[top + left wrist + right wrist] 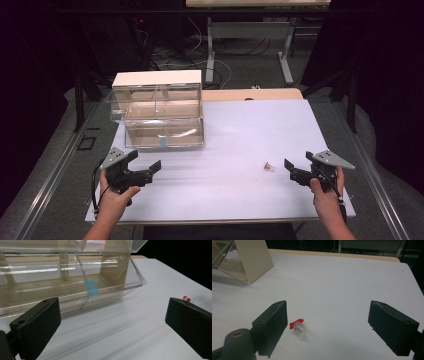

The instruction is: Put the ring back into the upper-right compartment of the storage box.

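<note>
A small clear piece with a red cap (pixel 269 166) lies on the white table (pixel 250 125), right of centre. My right gripper (pixel 298 160) is held just to the right of it, open and empty. In the right gripper view the red-capped piece (pixel 297 325) lies close by the inner side of the left jaw, and the gripper (pixel 328 325) has nothing between its jaws. My left gripper (pixel 146 160) is open and empty near the front of a clear plastic box (pixel 157 115). The left gripper view has the box (pixel 75 277) ahead of the open gripper (pixel 112 327), and the red-capped piece (pixel 186 298) far off.
The clear box stands at the table's back left with its lid raised; a blue tag (pixel 91 288) sits on its inner divider. A wooden strip (pixel 250 94) runs along the table's far edge. Beyond stand a desk frame (pixel 247 45) and floor cables.
</note>
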Action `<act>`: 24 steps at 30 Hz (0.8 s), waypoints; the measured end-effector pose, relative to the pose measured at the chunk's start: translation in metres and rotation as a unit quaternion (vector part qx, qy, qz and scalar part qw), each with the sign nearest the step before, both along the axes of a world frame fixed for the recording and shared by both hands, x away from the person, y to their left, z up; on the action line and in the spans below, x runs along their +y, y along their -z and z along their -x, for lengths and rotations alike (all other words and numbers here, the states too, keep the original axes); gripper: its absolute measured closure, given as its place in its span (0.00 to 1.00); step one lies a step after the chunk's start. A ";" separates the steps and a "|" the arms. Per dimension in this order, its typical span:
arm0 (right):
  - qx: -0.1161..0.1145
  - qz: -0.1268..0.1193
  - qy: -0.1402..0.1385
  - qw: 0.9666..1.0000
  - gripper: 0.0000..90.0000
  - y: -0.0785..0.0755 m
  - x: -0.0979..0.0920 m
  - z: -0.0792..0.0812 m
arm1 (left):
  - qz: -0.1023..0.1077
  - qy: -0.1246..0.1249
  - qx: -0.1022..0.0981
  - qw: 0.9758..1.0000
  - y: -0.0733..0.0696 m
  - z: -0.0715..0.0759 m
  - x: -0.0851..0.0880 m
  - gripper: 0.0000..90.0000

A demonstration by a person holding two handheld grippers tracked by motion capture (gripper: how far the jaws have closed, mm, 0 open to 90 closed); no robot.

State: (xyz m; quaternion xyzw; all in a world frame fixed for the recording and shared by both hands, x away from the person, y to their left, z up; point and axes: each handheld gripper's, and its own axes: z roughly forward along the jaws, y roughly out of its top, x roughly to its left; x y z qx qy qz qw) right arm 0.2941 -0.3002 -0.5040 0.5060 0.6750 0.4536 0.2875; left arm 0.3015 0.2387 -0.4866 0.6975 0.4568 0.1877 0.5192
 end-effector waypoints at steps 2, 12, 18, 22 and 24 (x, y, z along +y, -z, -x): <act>-0.001 0.005 -0.003 1.000 0.17 -0.001 0.001 0.001 | 0.000 -0.001 0.001 1.000 0.000 0.000 0.000 0.01; -0.016 0.002 0.015 1.000 0.17 -0.004 0.001 0.005 | 0.013 0.010 0.001 1.000 -0.010 0.000 -0.026 0.01; -0.030 0.011 0.020 0.999 0.17 -0.008 0.002 0.009 | 0.011 0.040 0.003 0.999 -0.015 -0.008 -0.053 0.01; -0.042 0.007 0.027 0.999 0.17 -0.005 0.001 0.007 | 0.010 0.055 0.005 0.998 -0.015 -0.014 -0.068 0.01; -0.029 0.005 0.016 0.999 0.17 -0.003 0.000 0.006 | 0.010 0.060 0.003 0.998 -0.014 -0.015 -0.073 0.01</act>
